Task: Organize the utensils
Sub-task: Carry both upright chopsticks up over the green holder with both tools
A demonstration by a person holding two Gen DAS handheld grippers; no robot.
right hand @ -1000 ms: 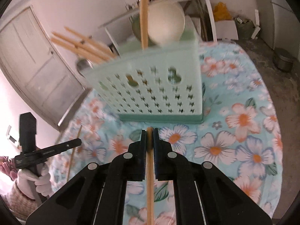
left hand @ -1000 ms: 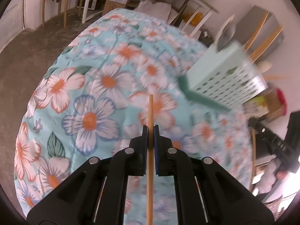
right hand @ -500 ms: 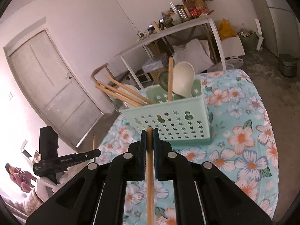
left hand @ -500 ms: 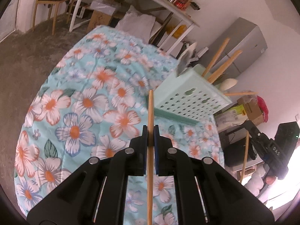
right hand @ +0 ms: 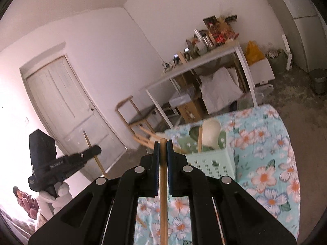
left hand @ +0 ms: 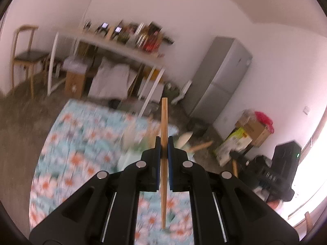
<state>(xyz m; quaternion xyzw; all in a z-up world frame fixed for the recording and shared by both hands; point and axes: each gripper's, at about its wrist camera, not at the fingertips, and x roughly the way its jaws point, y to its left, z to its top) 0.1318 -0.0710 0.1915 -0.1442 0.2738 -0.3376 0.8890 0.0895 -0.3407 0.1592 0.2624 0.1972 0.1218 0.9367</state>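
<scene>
Carrying 2 chopsticks, 1 per gripper: left chopstick (left hand: 164, 143) clenched in the left gripper (left hand: 164, 146), right chopstick (right hand: 163, 183) pinched by the right gripper (right hand: 162, 149). Both above the floral table (right hand: 265, 173); next, probably tip them into the green basket (right hand: 212, 161).

1. You hold a smooth, pale wooden chopstick (left hand: 164, 122) in matt black plastic jaws.
2. Your basket (right hand: 212, 161) looks like mint plastic, perforated.
3. The floral tablecloth (right hand: 265, 175) reads as soft, matt cloth.
</scene>
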